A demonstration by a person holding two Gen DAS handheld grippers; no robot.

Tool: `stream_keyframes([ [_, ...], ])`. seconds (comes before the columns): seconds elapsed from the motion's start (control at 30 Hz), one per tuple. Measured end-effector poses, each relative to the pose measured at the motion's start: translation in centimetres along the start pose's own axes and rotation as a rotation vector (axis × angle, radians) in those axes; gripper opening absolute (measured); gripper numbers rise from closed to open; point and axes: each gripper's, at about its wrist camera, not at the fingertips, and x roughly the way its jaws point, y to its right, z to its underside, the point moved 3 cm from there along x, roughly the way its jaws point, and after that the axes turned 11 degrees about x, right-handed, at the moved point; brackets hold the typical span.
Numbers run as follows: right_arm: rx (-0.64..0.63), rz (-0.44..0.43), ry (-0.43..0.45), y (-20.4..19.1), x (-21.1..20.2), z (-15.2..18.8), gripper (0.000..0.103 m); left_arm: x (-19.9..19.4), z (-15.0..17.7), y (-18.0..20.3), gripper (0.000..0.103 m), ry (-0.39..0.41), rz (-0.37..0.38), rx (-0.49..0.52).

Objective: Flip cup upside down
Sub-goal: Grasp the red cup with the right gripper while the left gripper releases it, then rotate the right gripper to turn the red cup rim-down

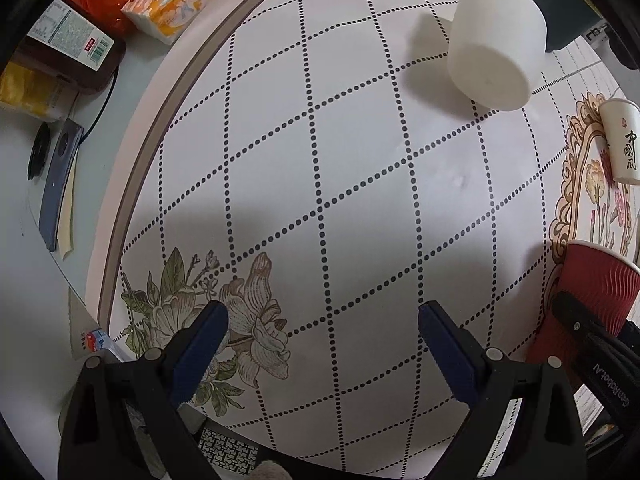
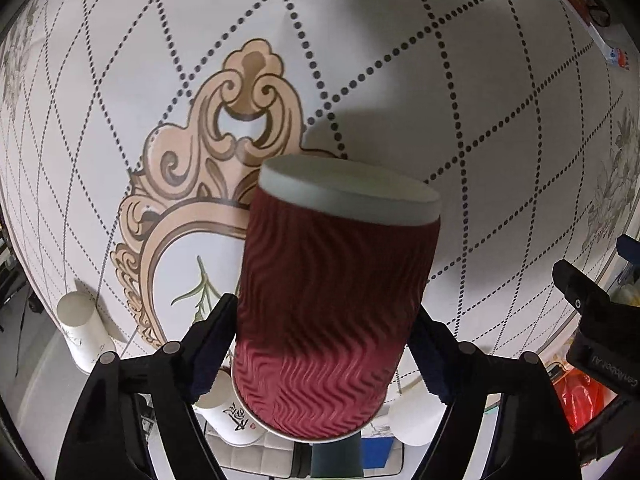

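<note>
Right gripper (image 2: 320, 340): its fingers (image 2: 210, 350) press both sides of the red cup (image 2: 332, 304), centre frame. The cup's flat white base points away toward the bench (image 2: 400, 40), its mouth toward the camera; I cannot see inside it. It looks mid-flip, not yet set down. Left gripper (image 1: 323, 334): fingers wide apart, holding nothing, low in frame. A white cup (image 1: 494, 44) stands inverted upper right; a printed cup (image 1: 622, 140) sits at right.
</note>
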Motion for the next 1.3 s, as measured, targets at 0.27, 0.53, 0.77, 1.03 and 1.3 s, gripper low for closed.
stream_keyframes([
  [0.27,0.034,0.012,0.015,0.8,0.0,-0.4,0.081,0.7,0.8,-0.8,0.098,-0.003,-0.001,-0.006],
  [0.53,0.146,0.031,0.011,2.8,-0.2,-0.2,0.08,0.5,1.4,-1.0,0.098,0.003,-0.01,-0.003],
  [0.77,0.345,-0.048,-0.008,5.3,-0.6,0.3,0.08,0.0,1.5,-0.7,0.098,0.016,-0.024,0.01],
  [1.03,0.805,-0.256,-0.019,8.6,-0.4,2.5,0.08,-0.6,1.2,-0.6,0.098,0.025,-0.033,0.034],
  [1.3,1.214,-0.467,-0.024,9.0,1.1,5.1,0.08,-1.2,0.4,0.4,0.098,0.035,-0.041,0.084],
])
